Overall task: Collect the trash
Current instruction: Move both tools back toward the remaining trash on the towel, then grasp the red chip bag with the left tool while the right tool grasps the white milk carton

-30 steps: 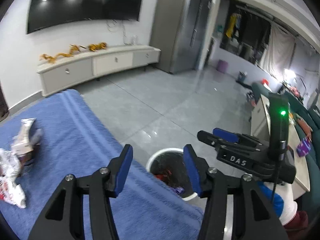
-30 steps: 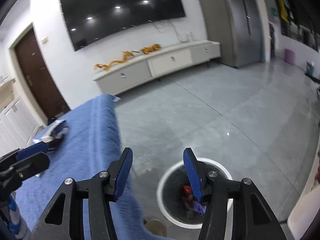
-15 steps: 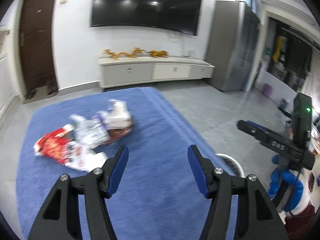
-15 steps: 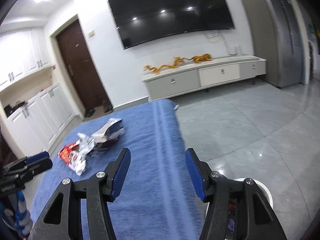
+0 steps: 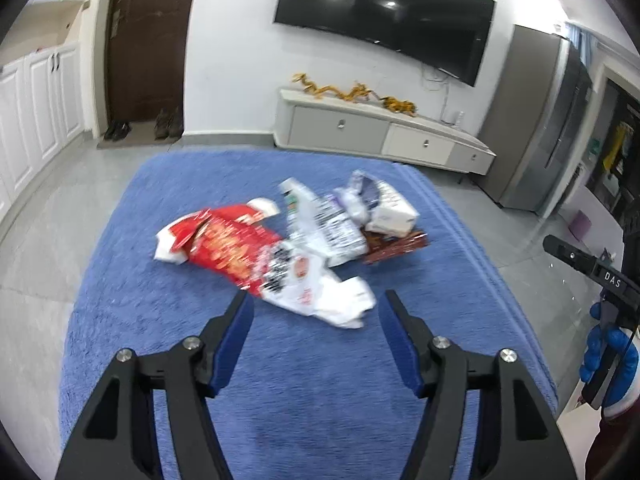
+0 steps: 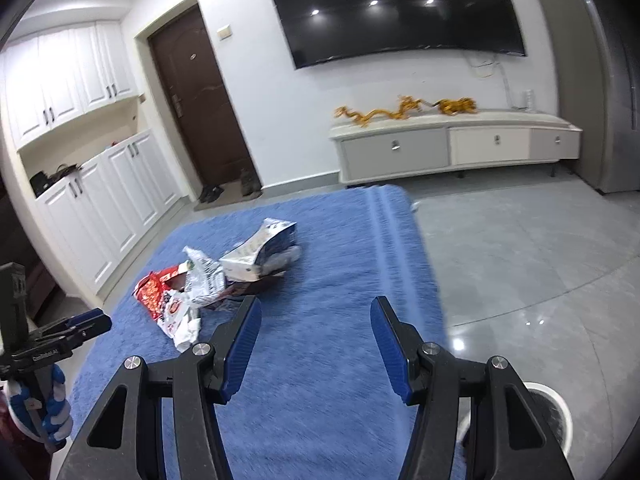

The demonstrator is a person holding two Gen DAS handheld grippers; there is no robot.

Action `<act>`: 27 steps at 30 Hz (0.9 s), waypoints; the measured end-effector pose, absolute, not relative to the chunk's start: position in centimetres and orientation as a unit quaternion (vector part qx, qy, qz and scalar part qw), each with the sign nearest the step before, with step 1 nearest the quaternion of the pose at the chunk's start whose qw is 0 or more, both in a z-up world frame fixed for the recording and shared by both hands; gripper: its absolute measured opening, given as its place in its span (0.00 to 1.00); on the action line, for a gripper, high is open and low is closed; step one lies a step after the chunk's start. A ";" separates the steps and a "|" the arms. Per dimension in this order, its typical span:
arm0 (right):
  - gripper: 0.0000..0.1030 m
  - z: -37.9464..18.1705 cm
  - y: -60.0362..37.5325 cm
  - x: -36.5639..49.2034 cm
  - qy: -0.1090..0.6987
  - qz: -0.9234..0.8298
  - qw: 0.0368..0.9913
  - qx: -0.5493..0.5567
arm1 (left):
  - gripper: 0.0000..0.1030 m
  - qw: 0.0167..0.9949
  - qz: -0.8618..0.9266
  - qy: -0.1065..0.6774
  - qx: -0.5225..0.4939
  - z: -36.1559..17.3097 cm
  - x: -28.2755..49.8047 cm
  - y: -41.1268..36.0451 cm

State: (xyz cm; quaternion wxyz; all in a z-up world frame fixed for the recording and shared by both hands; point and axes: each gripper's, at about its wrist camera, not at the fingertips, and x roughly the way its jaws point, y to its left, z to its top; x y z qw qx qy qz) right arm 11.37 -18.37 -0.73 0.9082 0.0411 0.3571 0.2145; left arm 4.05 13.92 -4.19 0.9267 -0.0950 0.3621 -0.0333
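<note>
Both empty, the left claw is opening and the right claw is standing wide, facing crumpled red and white wrappers lying uncollected on the blue fuzzy rug, while the white round bin is holding little visible trash.

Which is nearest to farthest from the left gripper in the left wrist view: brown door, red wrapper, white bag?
From the left gripper:
1. white bag, just ahead of the jaws, on the blue rug.
2. red wrapper, farther back, left.
3. brown door, far wall, left.
</note>
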 end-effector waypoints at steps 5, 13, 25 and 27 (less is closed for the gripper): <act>0.53 -2.1 -14.6 13.7 0.376 0.247 0.893 0.024 | 0.62 0.913 -0.020 0.385 -0.134 -6.2 5.8 16.7; 0.69 -3.1 -8.0 18.9 0.388 0.291 0.874 -0.002 | 0.62 0.884 0.006 0.414 -0.217 -9.0 10.5 20.0; 0.69 -7.9 -3.0 27.0 0.476 0.254 0.842 0.014 | 0.59 0.844 0.000 0.419 -0.336 -12.6 13.6 23.3; 0.69 -8.4 -3.2 27.6 0.488 0.247 0.837 0.026 | 0.46 0.839 -0.001 0.418 -0.349 -12.8 13.7 23.8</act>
